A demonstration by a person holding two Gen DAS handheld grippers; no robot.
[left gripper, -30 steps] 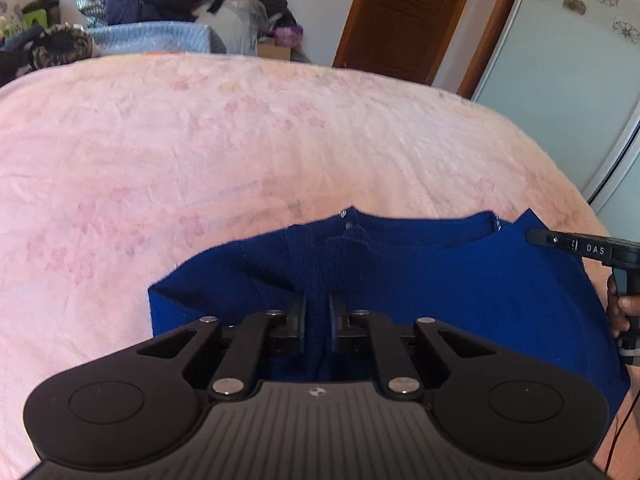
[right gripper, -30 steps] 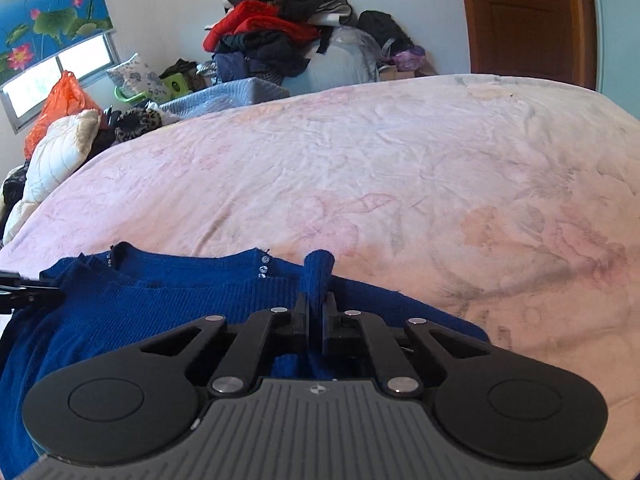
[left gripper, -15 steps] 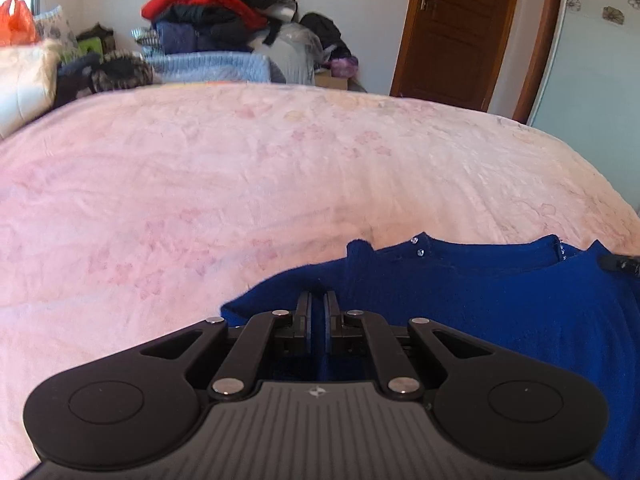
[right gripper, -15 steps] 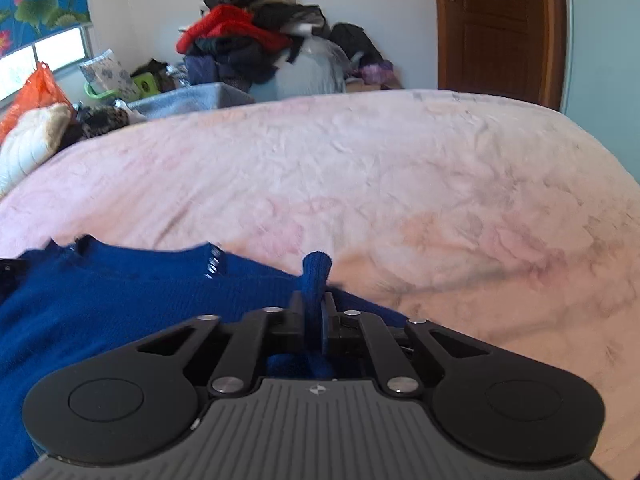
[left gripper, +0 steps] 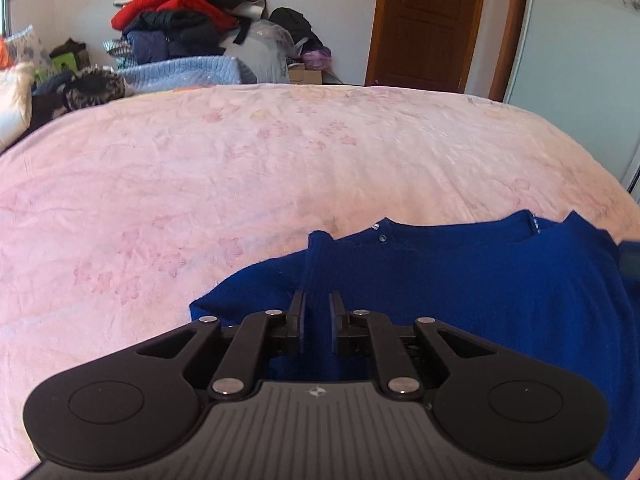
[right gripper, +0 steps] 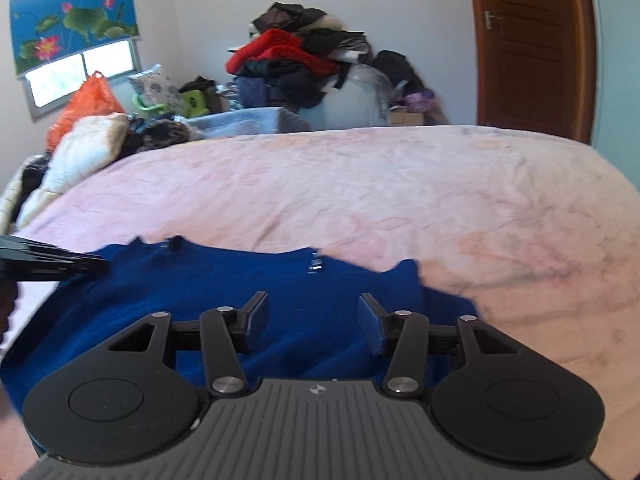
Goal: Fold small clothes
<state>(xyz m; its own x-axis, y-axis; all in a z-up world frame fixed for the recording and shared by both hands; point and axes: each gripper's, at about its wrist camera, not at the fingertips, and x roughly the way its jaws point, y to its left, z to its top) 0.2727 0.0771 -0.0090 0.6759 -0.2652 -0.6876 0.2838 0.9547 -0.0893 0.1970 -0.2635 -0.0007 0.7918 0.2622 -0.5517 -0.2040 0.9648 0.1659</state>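
On pink bedspread: blue sweater, fold pinched by left gripper; right gripper spread, seemingly empty, just opened

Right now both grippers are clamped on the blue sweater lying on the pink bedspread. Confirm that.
Not quite. Only the left gripper is clamped on the blue sweater, pinching a raised fold. The right wrist view shows the right gripper with its jaws apart, just opened, nothing between them, above the sweater on the pink bedspread.
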